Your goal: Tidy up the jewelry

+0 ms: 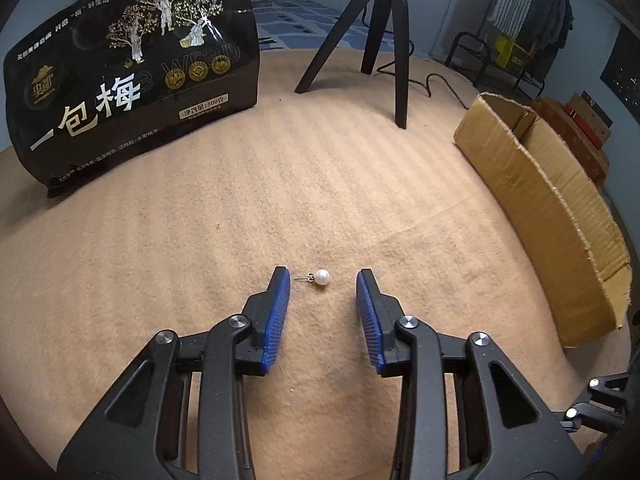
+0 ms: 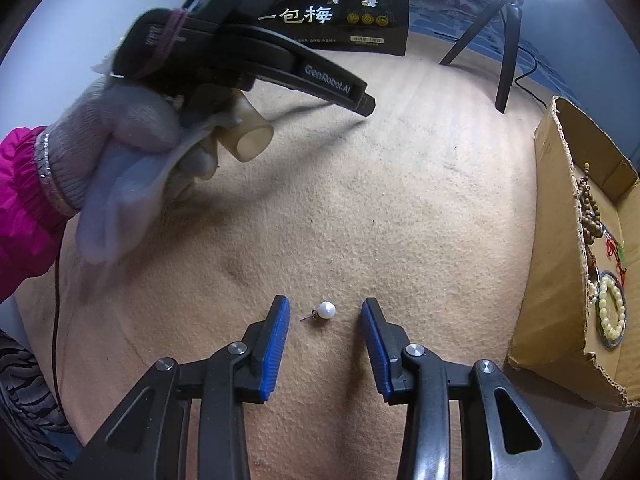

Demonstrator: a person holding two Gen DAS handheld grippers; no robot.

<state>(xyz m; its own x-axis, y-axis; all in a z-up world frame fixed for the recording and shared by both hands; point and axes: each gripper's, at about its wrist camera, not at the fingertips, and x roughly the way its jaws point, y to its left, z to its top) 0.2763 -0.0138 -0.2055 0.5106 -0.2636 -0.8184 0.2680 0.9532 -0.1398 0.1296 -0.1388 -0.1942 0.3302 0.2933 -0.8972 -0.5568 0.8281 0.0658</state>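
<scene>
Near edge of the bench, middle: a pearl earring (image 1: 322, 279) lies on the tan blanket (image 1: 240, 208), its thin post pointing left; it touches nothing else.
Left hand-held gripper (image 1: 323, 271): jaws spread wide and gripping nothing. In its own view the pearl sits between the blue pads (image 1: 280, 312), closer to the left one, with the post tip just short of that pad.
Right hand-held gripper (image 2: 325, 301): jaws also spread wide and empty. In its own view a pearl earring (image 2: 326, 311) lies between its tips, clear of both.
One earring or two: cannot tell from these views.
Left hand (image 2: 120, 128): in a grey knit glove with a pink sleeve, wrapped around the left tool's handle, raised over the left side of the bench.
Right edge of the bench: an open cardboard box (image 2: 556, 240) with torn, ragged rims, lying long side along that edge.
Box contents: a string of brown wooden beads (image 2: 590, 220) against the near wall, a red cord (image 2: 611, 246) with a small green piece beside it, and a cream bead bracelet (image 2: 612, 312) lying flat toward the near end. The far end of the box floor is bare cardboard.
Far left corner: a black snack bag (image 1: 132, 80) with gold trees and white lettering, standing upright and sealed.
Far edge: a black tripod (image 1: 384, 28), its legs on the blanket between bag and box.
</scene>
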